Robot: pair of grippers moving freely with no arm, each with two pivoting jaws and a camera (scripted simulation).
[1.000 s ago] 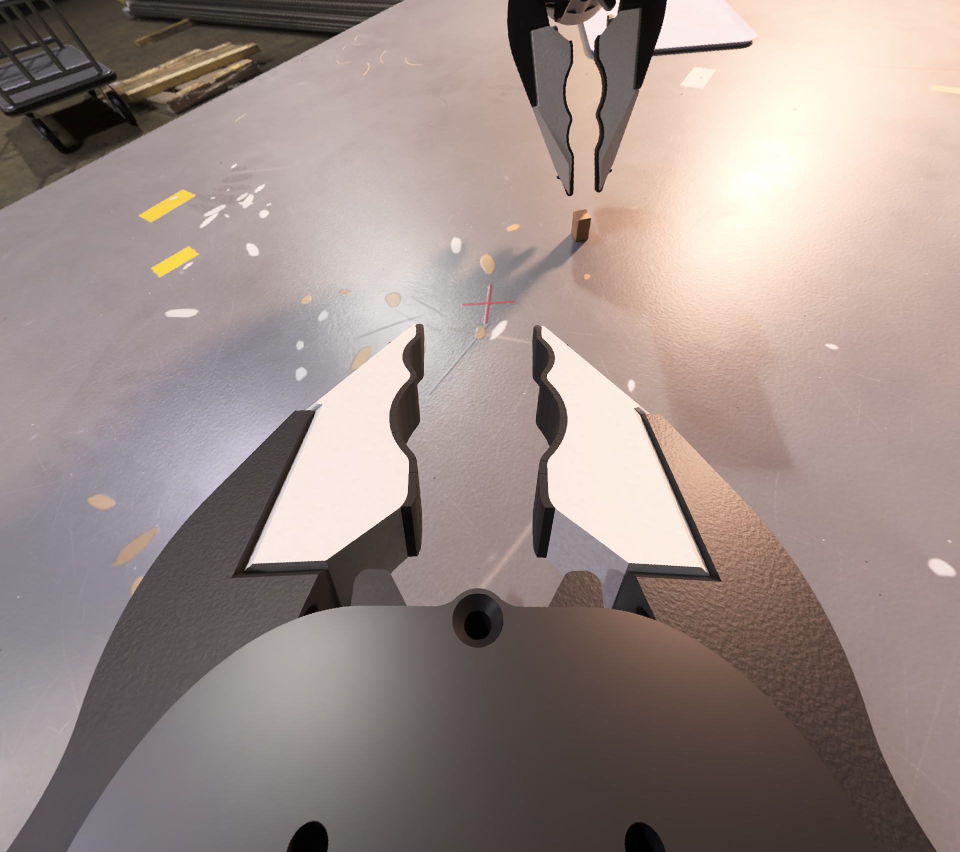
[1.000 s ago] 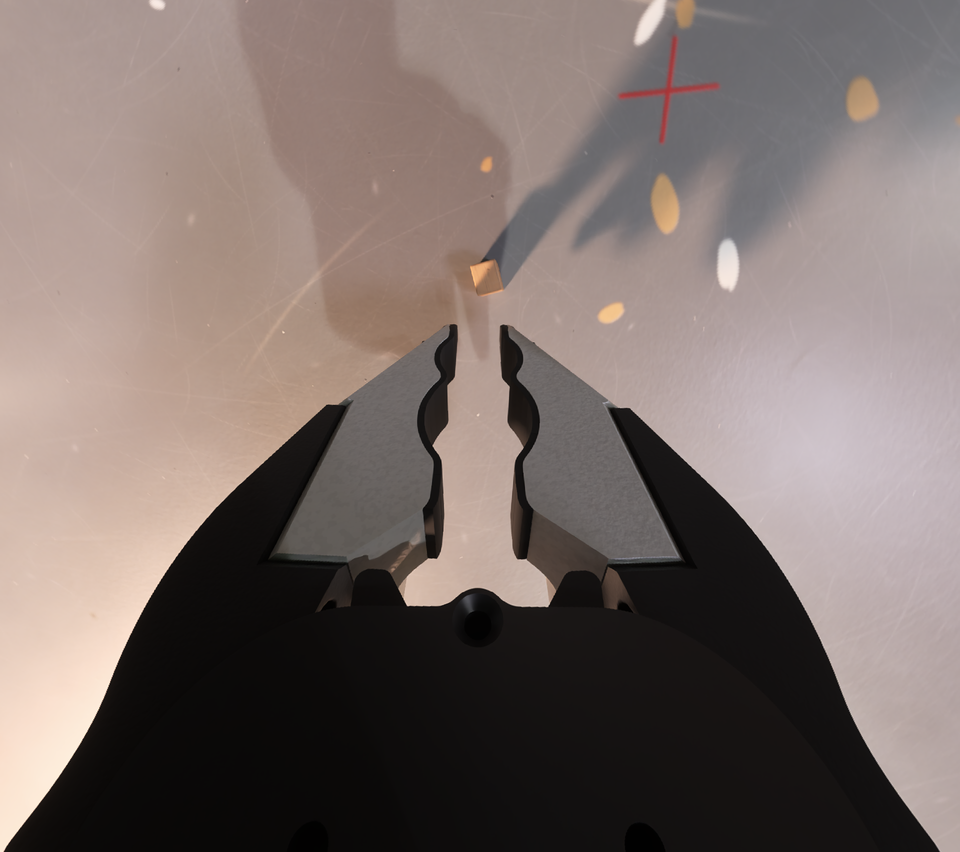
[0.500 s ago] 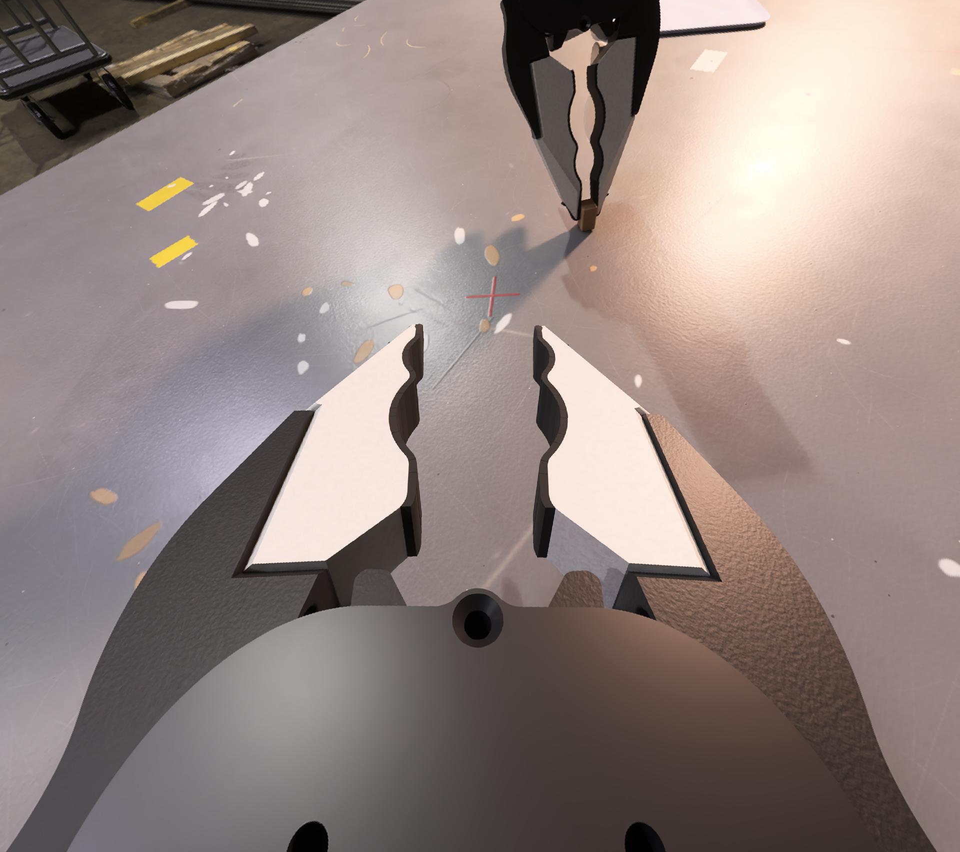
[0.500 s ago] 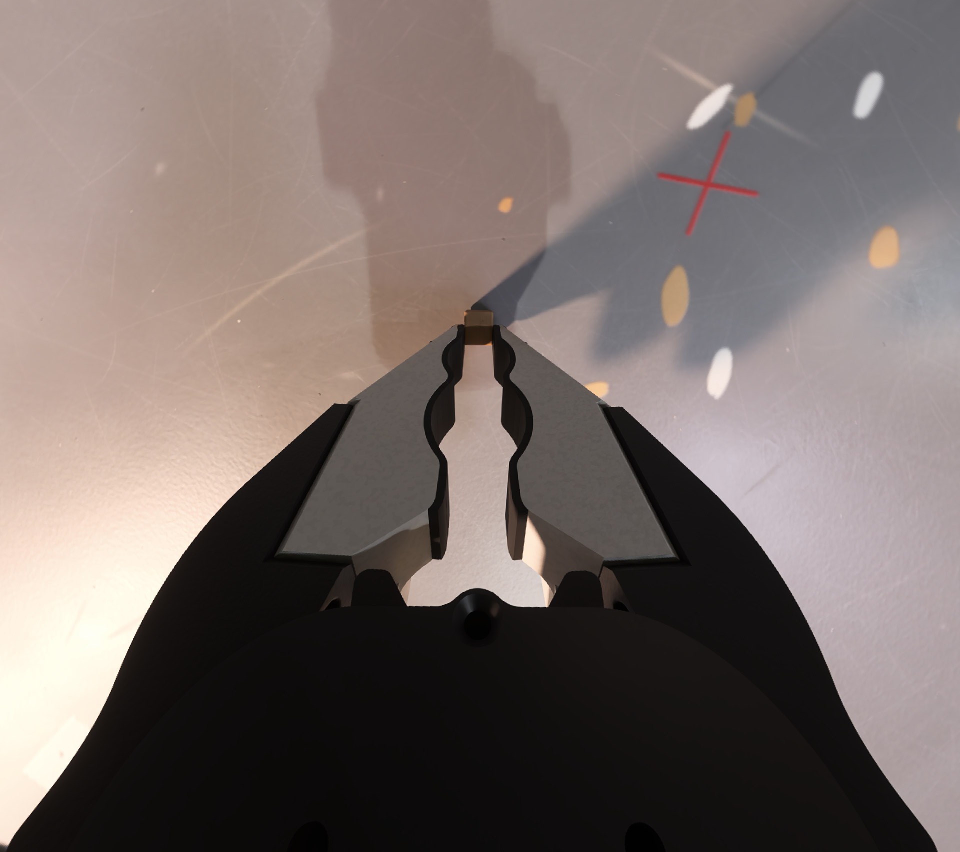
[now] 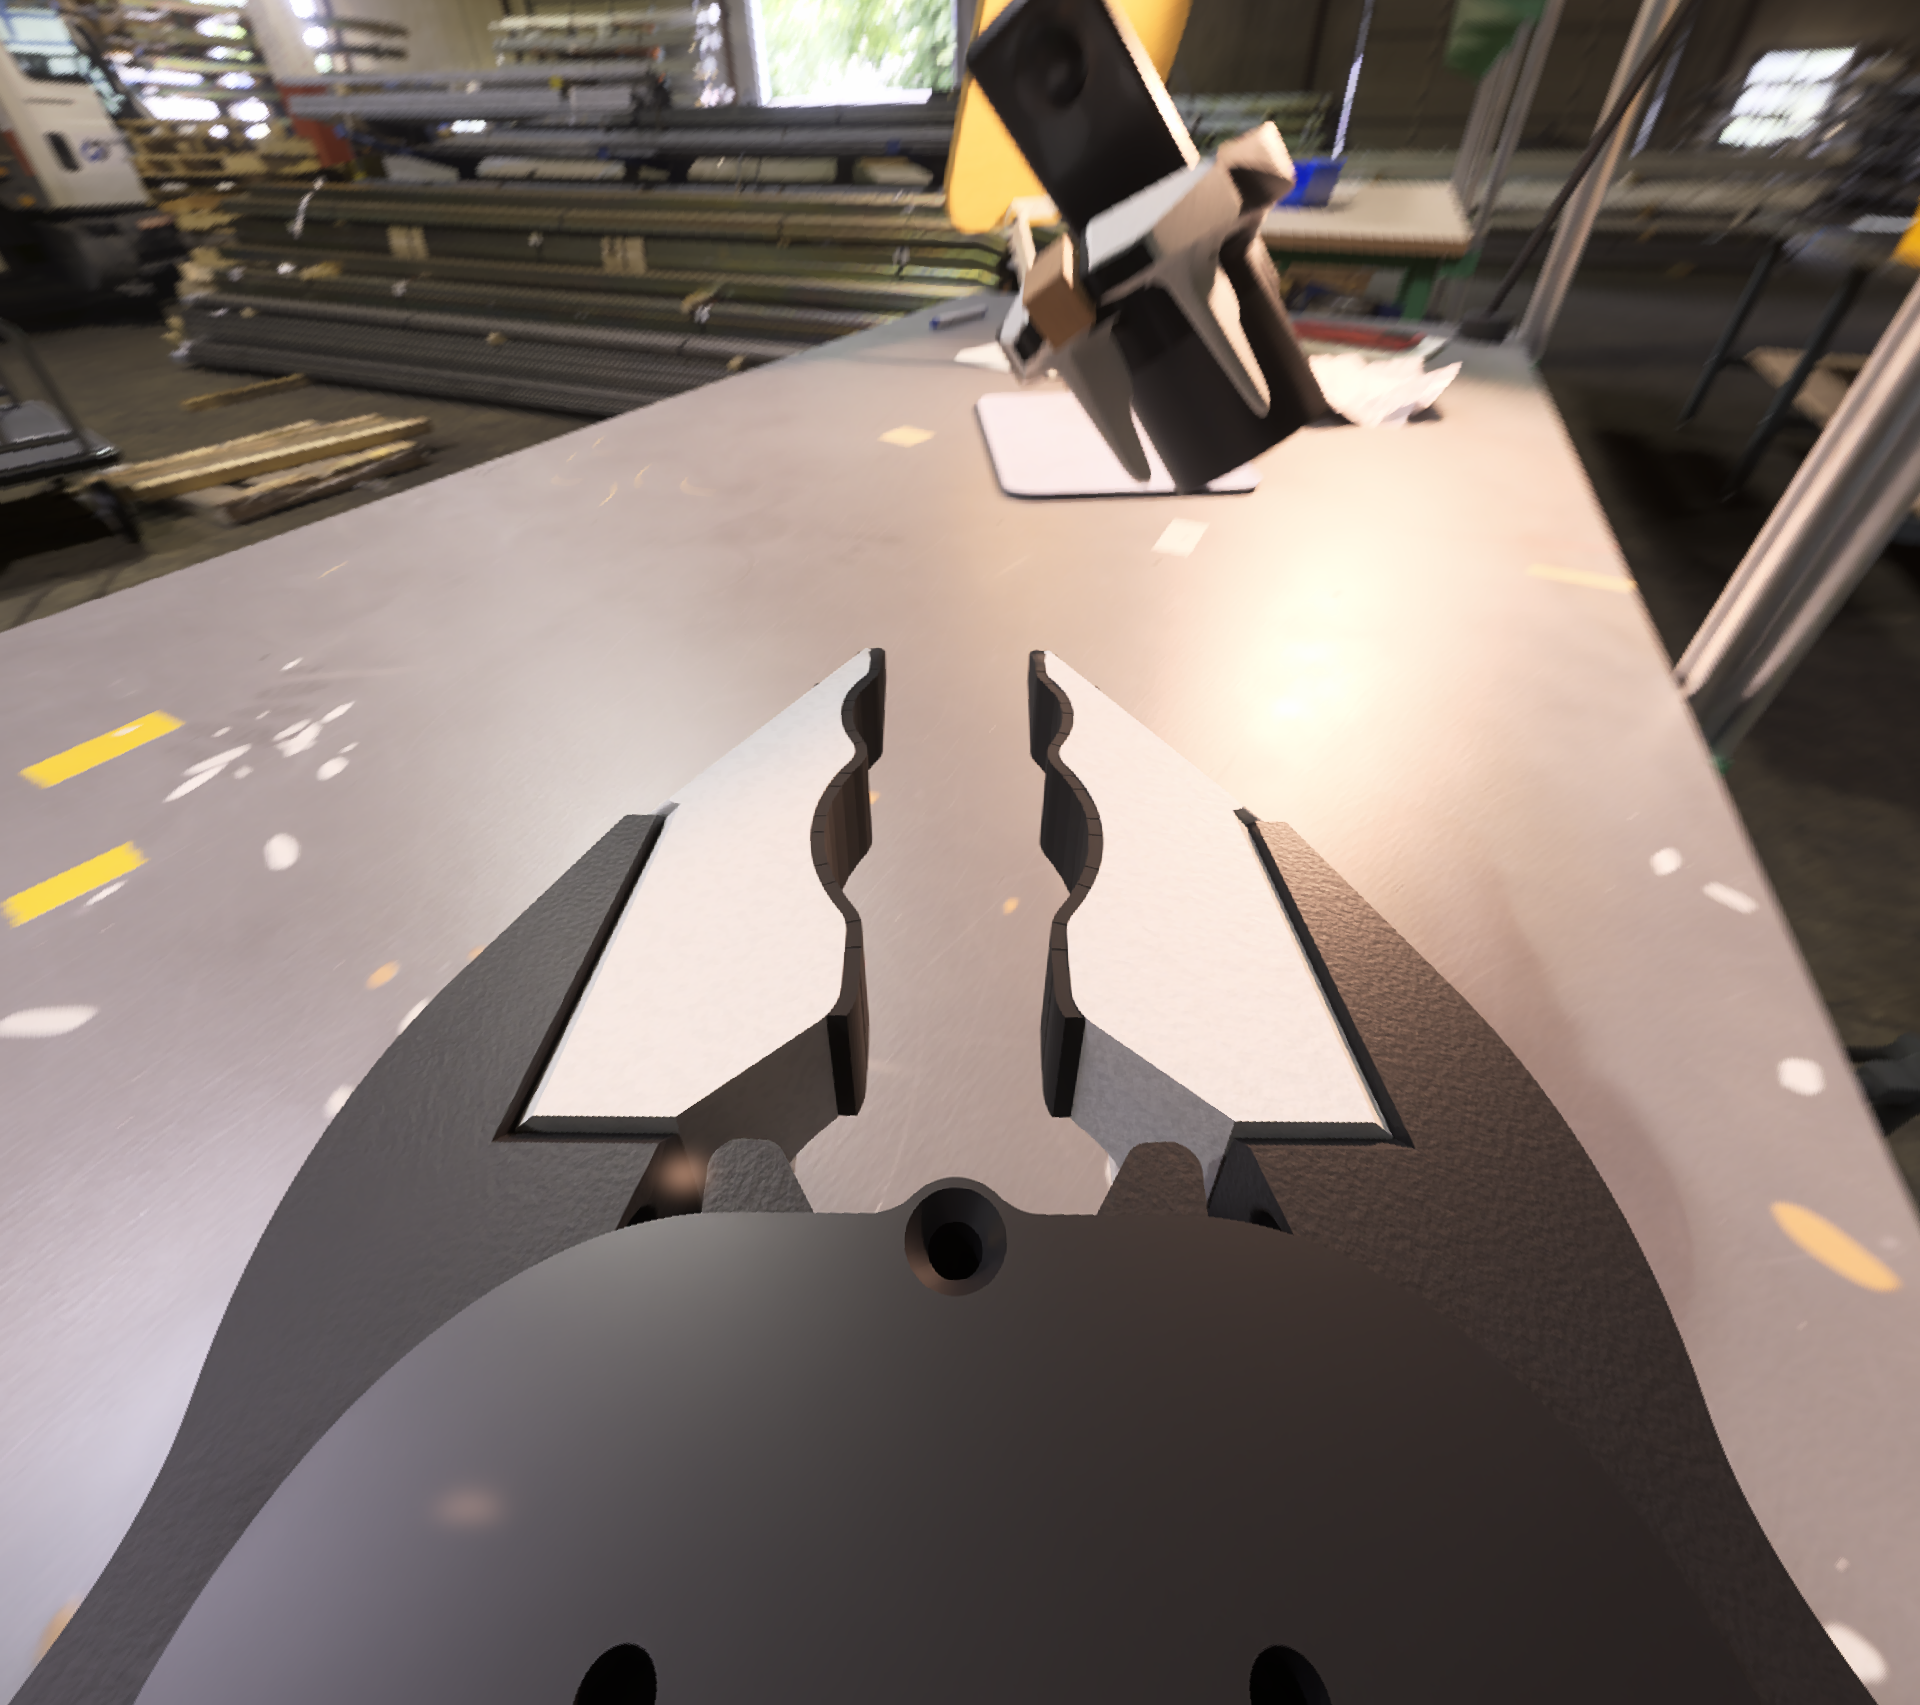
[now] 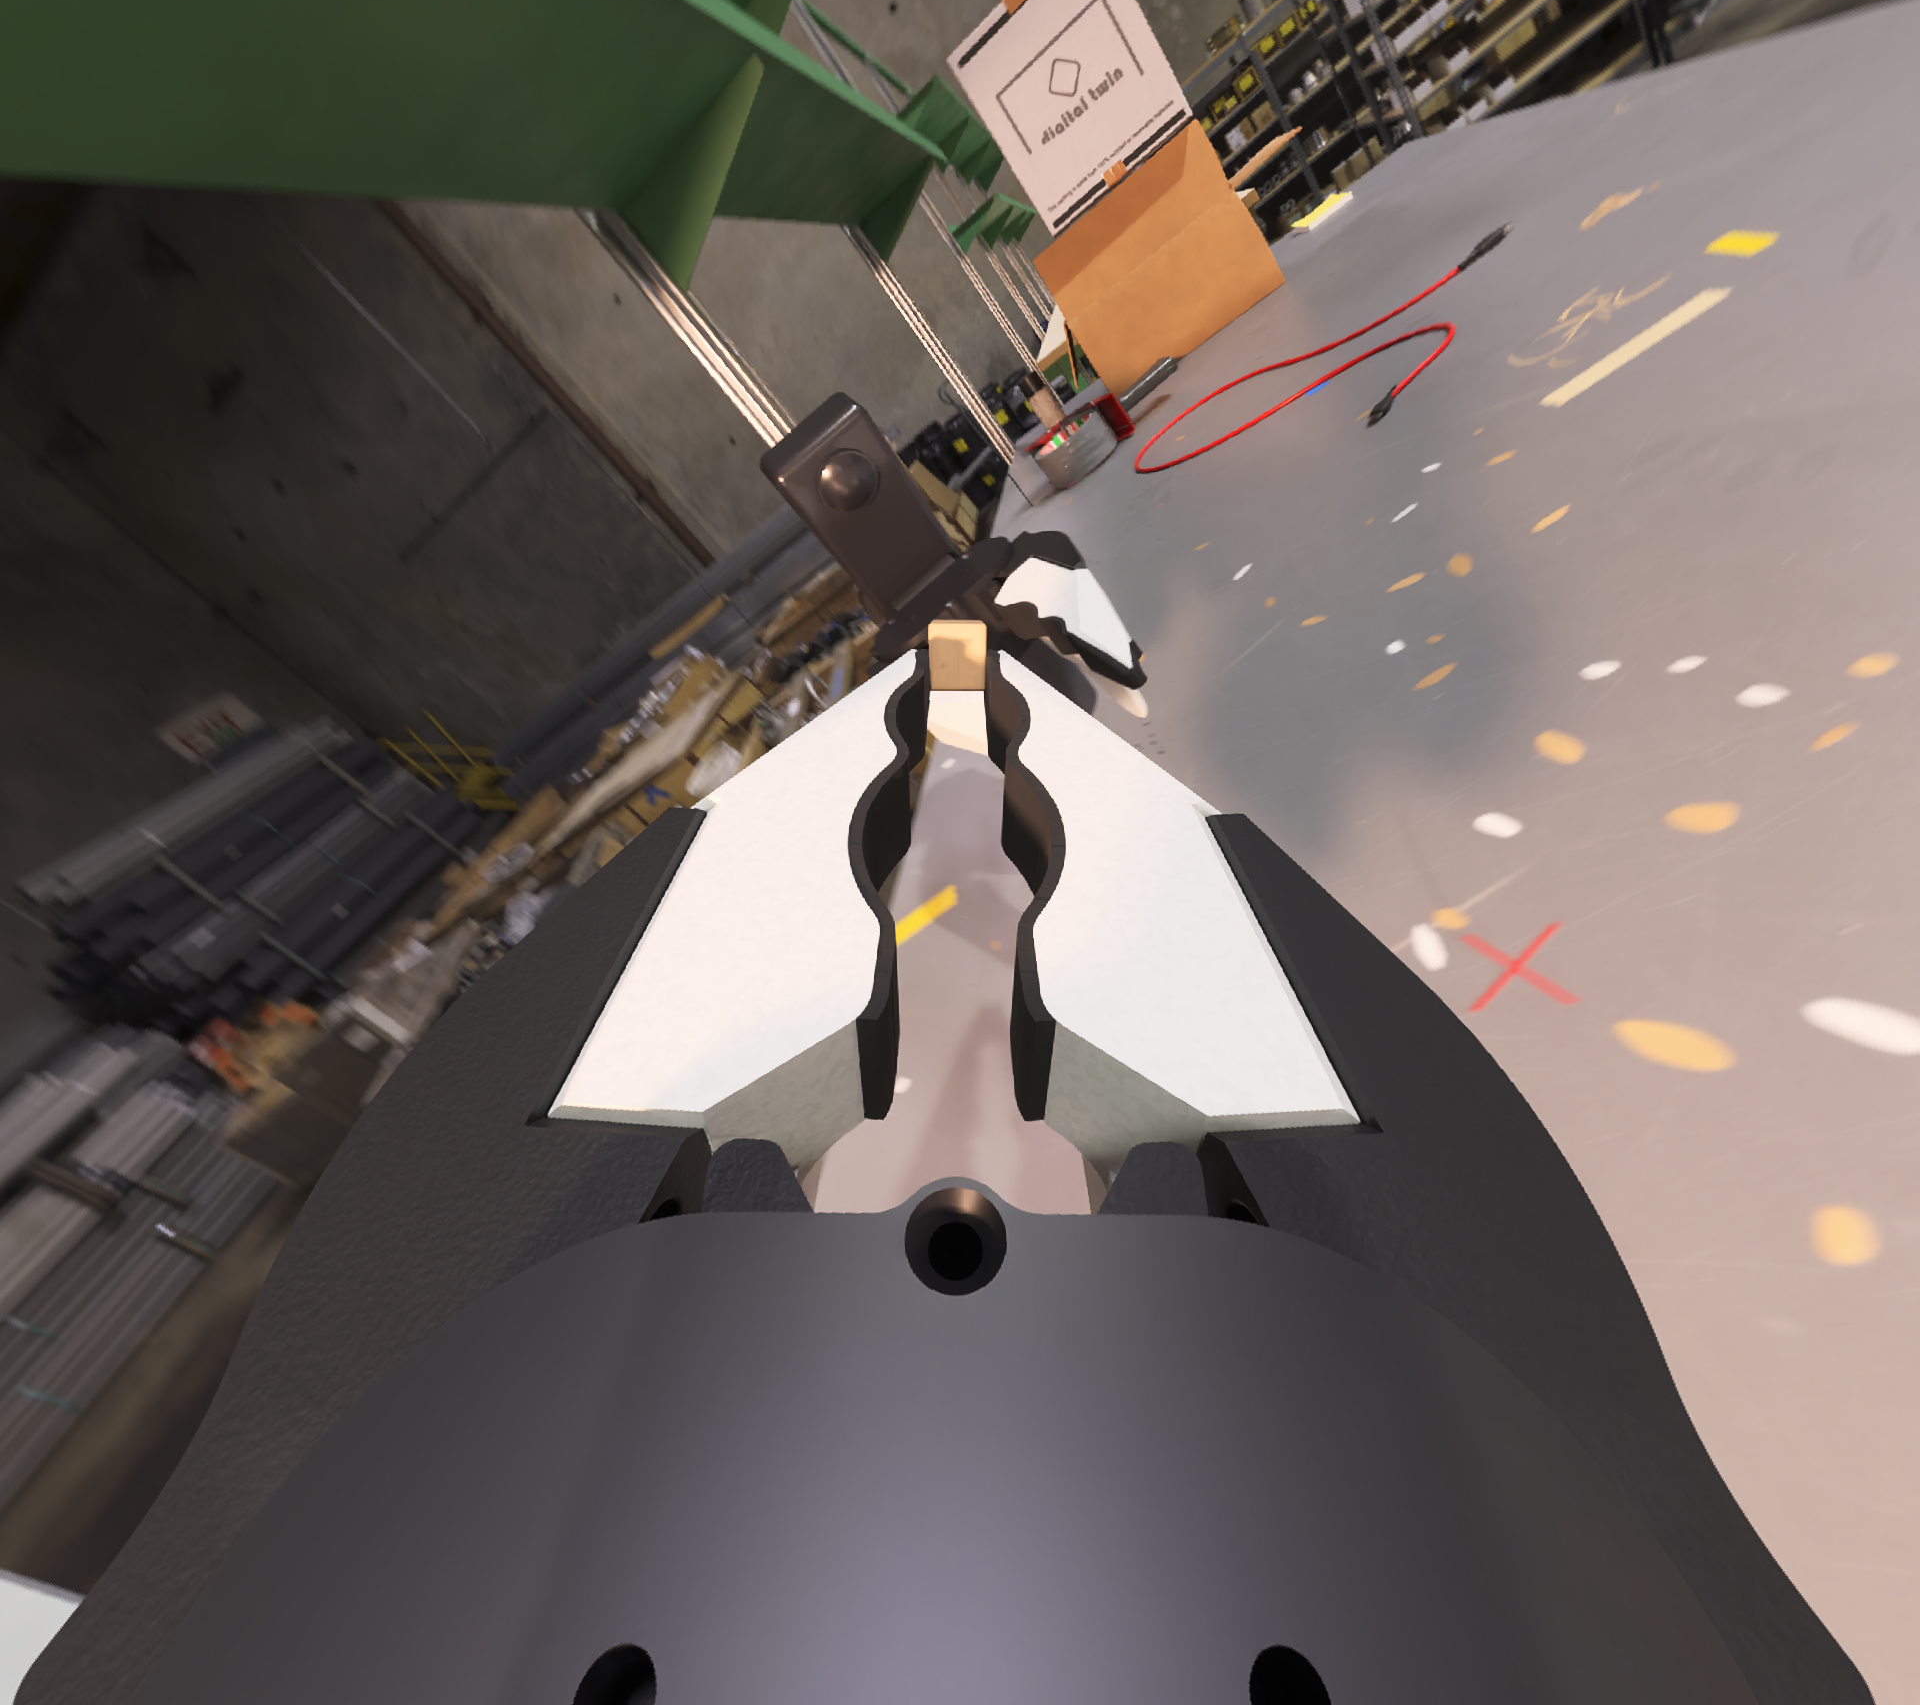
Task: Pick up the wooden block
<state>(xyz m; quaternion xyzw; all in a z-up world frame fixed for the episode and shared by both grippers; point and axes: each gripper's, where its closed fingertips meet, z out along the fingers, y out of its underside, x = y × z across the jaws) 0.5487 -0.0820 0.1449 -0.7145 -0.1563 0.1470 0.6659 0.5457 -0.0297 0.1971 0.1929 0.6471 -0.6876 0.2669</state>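
Observation:
The small wooden block (image 6: 956, 653) is pinched between the tips of my right gripper (image 6: 956, 670), which is shut on it and holds it well above the grey table (image 6: 1558, 575). In the left wrist view the right gripper (image 5: 1060, 310) hangs tilted in the air at the far side, with the block (image 5: 1058, 296) at its tips. My left gripper (image 5: 956, 668) is open and empty, low over the table (image 5: 520, 616). It also shows in the right wrist view (image 6: 1070, 627), just beyond the block.
A white pad (image 5: 1049, 450) and crumpled paper (image 5: 1397, 398) lie at the table's far end. A red cable (image 6: 1330, 377), a cardboard box (image 6: 1164, 284) and a red cross mark (image 6: 1517, 964) are on the table. A metal post (image 5: 1808, 533) stands at the right edge.
My right gripper came down on the block, shut on it and lifted it high off the table, tilting over. My left gripper stays open and has tipped up to look farther along the table.

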